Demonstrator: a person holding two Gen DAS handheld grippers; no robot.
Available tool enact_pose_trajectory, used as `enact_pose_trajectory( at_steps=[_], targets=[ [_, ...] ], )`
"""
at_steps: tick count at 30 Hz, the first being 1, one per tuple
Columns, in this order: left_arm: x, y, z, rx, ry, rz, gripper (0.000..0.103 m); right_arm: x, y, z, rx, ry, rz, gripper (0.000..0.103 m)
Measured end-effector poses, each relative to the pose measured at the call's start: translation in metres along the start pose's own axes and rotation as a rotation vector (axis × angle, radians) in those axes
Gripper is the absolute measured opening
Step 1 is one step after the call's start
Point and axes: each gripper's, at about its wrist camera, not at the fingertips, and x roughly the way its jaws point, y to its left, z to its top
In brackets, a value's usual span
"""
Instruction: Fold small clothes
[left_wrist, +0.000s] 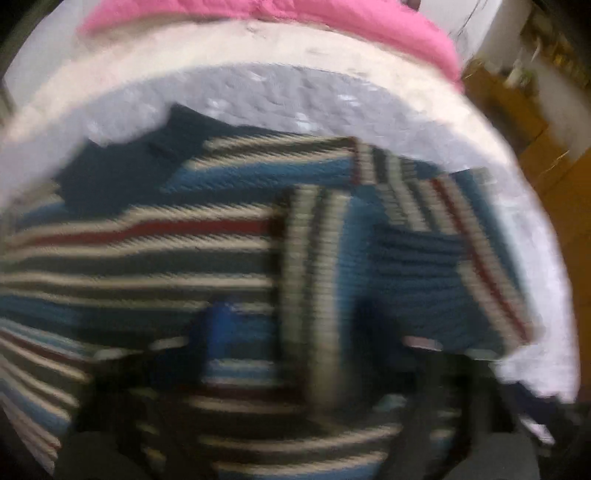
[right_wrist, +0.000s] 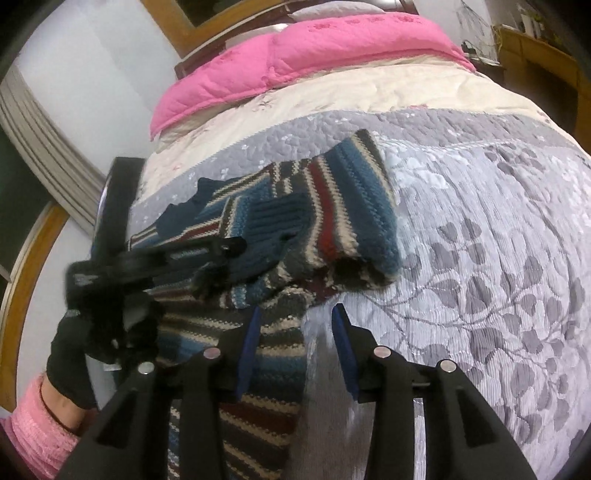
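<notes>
A striped knit sweater (right_wrist: 332, 206) in blue, cream, dark red and grey lies partly folded on the bed, with a sleeve laid across its body. My right gripper (right_wrist: 297, 332) is open just above the sweater's near right edge, the left blue pad (right_wrist: 249, 347) over knit and the right pad (right_wrist: 343, 354) over bedspread. My left gripper (right_wrist: 218, 262) reaches in from the left at the sleeve cuff, held by a black-gloved hand (right_wrist: 70, 354). In the blurred left wrist view the sweater (left_wrist: 184, 229) fills the frame and the left gripper (left_wrist: 295, 332) stands wide apart over a striped fold.
A grey leaf-patterned bedspread (right_wrist: 480, 258) covers the bed, with free room right of the sweater. A cream blanket (right_wrist: 369, 92) and a pink quilt (right_wrist: 314, 48) lie at the far end. Wooden furniture (right_wrist: 535, 55) stands at the right and a wooden frame (right_wrist: 22, 295) at the left.
</notes>
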Motion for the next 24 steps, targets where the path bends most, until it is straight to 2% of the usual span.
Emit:
enact_pose_trajectory(
  at_steps=[1, 2, 3, 6, 11, 15, 19, 22, 24],
  targets=[
    [0.000, 0.002, 0.001, -0.021, 0.007, -0.046, 0.025, -0.001, -0.002, -0.001, 0.011, -0.001, 0.001, 0.041],
    [-0.002, 0.002, 0.001, -0.032, -0.001, -0.058, 0.015, -0.002, -0.003, -0.002, 0.017, -0.003, 0.002, 0.042],
    [-0.004, 0.001, 0.003, -0.024, -0.012, -0.059, 0.011, -0.004, -0.004, -0.002, 0.021, -0.005, 0.003, 0.042],
    [-0.014, -0.001, 0.006, 0.010, -0.052, -0.079, 0.010, -0.007, -0.002, -0.002, 0.017, -0.011, 0.001, 0.042],
    [-0.050, 0.016, 0.009, -0.003, -0.148, -0.129, 0.009, -0.013, 0.004, 0.000, 0.006, -0.022, -0.006, 0.042],
    [-0.083, 0.045, 0.017, -0.008, -0.228, -0.085, 0.009, -0.014, 0.010, 0.003, -0.011, -0.029, 0.007, 0.042],
    [-0.103, 0.085, 0.024, -0.031, -0.269, -0.021, 0.009, -0.006, 0.020, 0.012, -0.011, -0.028, 0.034, 0.042],
    [-0.108, 0.114, 0.025, -0.046, -0.249, 0.004, 0.009, 0.005, 0.031, 0.025, -0.012, -0.025, 0.079, 0.042],
    [-0.102, 0.126, 0.023, -0.057, -0.218, -0.006, 0.010, 0.019, 0.040, 0.035, -0.010, -0.007, 0.117, 0.042]
  ],
)
